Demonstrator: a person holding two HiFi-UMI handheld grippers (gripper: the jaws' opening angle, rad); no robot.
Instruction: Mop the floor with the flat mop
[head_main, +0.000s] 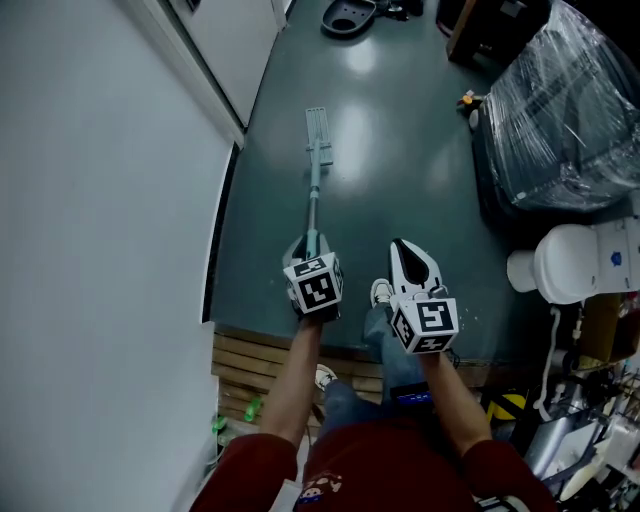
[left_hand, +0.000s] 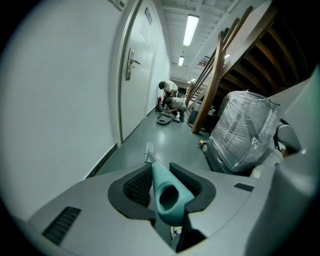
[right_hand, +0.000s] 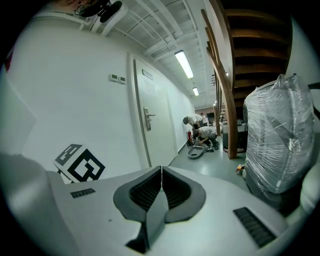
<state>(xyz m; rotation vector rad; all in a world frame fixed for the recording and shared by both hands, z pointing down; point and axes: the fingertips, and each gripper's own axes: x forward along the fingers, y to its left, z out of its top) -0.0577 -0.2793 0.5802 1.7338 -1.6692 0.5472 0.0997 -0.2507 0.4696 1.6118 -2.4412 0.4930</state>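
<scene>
The flat mop's pale head (head_main: 317, 128) lies on the dark green floor (head_main: 400, 160) ahead of me, its thin pole (head_main: 312, 205) running back to a teal handle (left_hand: 167, 192). My left gripper (head_main: 309, 248) is shut on that handle, whose hollow end sticks out between the jaws in the left gripper view; the mop head (left_hand: 149, 148) shows far down the corridor floor. My right gripper (head_main: 404, 247) hovers beside the left one, to its right, shut with nothing between its jaws (right_hand: 161, 172). The left gripper's marker cube (right_hand: 79, 163) shows in the right gripper view.
A white wall (head_main: 100, 220) and door (left_hand: 135, 85) run along the left. A plastic-wrapped bulky load (head_main: 565, 110) and a white toilet (head_main: 565, 262) stand at the right. Two people (left_hand: 171, 102) crouch by a grey basin (head_main: 348, 15) far down the corridor. Wooden pallet slats (head_main: 250, 365) lie under my feet.
</scene>
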